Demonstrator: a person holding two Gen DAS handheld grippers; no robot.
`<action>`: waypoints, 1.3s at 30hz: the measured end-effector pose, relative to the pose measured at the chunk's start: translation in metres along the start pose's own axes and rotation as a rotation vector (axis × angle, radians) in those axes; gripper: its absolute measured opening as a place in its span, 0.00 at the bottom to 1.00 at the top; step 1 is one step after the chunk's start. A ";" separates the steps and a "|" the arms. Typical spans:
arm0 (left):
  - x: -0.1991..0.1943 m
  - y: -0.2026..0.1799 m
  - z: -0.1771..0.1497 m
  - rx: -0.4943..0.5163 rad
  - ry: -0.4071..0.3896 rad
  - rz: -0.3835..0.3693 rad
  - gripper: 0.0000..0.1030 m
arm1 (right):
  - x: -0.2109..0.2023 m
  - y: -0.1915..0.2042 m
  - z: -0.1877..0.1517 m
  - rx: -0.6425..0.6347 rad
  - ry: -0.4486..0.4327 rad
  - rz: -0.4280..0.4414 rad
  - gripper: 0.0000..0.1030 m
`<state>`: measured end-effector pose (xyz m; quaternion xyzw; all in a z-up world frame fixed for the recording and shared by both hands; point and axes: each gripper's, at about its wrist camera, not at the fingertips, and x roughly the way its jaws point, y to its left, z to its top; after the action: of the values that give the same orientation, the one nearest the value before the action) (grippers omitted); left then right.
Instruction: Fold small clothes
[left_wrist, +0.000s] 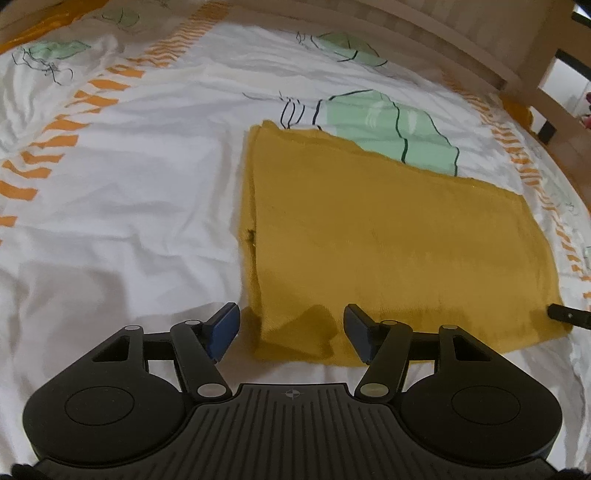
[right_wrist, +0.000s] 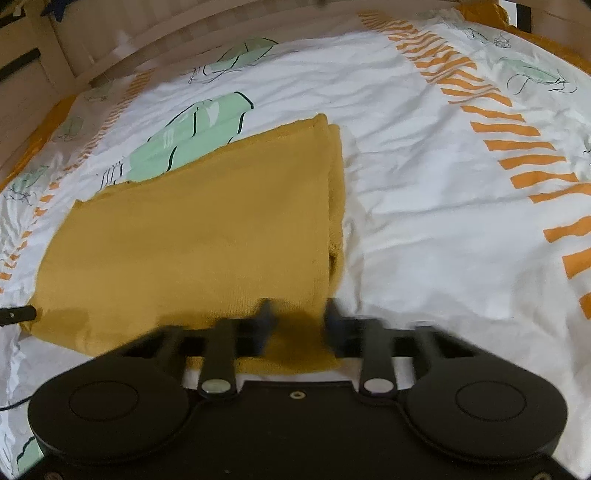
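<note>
Item: mustard garment (left_wrist: 388, 236), part-folded on the bed (left_wrist: 129, 192); left claw (left_wrist: 291, 336) released astride near corner, right claw (right_wrist: 297, 326) clenched on near edge; lift both corners evenly, fold away.

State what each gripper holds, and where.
Left gripper: nothing, open astride the yellow cloth's near corner. Right gripper: astride its other near corner; grip unclear through blur.

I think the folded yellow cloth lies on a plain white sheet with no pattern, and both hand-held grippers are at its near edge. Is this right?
Not quite. The sheet is not plain: it is white with orange stripes and green shapes, as the left wrist view shows. The rest holds: the folded yellow cloth lies on it, with the left hand-held gripper and the right hand-held gripper at its near edge.
</note>
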<state>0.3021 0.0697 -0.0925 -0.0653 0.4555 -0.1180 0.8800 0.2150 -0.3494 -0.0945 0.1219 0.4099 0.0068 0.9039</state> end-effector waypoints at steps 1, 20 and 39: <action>0.001 0.000 0.000 -0.002 0.004 0.000 0.59 | -0.003 -0.001 0.000 0.004 -0.003 -0.002 0.20; 0.002 -0.005 0.001 -0.031 0.081 0.125 0.59 | -0.024 0.001 0.002 0.000 -0.078 -0.115 0.67; -0.042 -0.026 0.018 0.037 -0.083 0.275 0.59 | 0.003 0.132 0.024 -0.376 -0.200 -0.149 0.94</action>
<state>0.2895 0.0558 -0.0438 0.0089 0.4213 -0.0019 0.9069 0.2465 -0.2259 -0.0518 -0.0794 0.3178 0.0041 0.9448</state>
